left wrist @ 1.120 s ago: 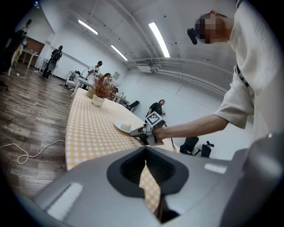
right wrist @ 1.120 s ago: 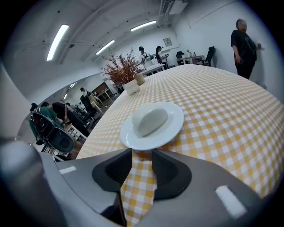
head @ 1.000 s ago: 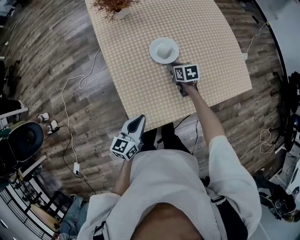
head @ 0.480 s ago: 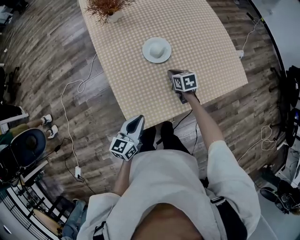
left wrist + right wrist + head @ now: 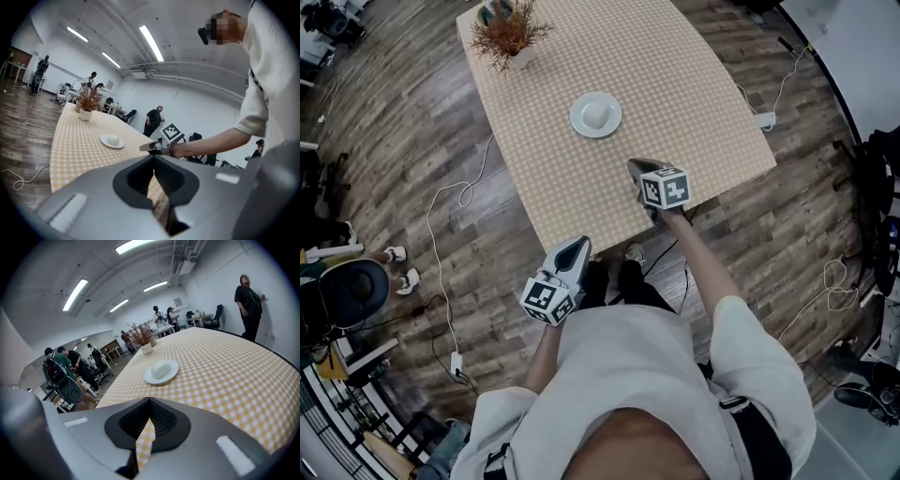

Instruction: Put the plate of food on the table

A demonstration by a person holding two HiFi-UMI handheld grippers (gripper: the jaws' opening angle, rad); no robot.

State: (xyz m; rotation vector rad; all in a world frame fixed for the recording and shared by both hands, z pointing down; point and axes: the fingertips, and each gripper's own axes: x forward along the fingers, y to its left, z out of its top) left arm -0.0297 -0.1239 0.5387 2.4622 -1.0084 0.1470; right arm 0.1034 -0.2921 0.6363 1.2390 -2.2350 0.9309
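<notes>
A white plate [image 5: 596,114] with a pale lump of food stands on the yellow checked table [image 5: 694,84], apart from both grippers. The right gripper view shows the plate [image 5: 161,371] ahead on the cloth. My right gripper [image 5: 636,166] hovers over the table's near edge, short of the plate, shut and empty; its jaws [image 5: 149,401] meet with only cloth showing through the slit. My left gripper [image 5: 576,245] hangs off the table's near side above the floor, shut with nothing in it. From the left gripper view [image 5: 153,157] I see the plate [image 5: 112,142] and the right gripper [image 5: 146,146].
A potted dry plant [image 5: 511,33] stands at the table's far left corner. A power strip [image 5: 763,120] lies at the table's right edge, and white cables [image 5: 441,216] run over the wooden floor at left. Chairs [image 5: 352,291] and people stand around the room.
My right gripper has drawn back from the plate's rim toward the table's near edge. The plate stays on the table. The left gripper has hardly moved.
</notes>
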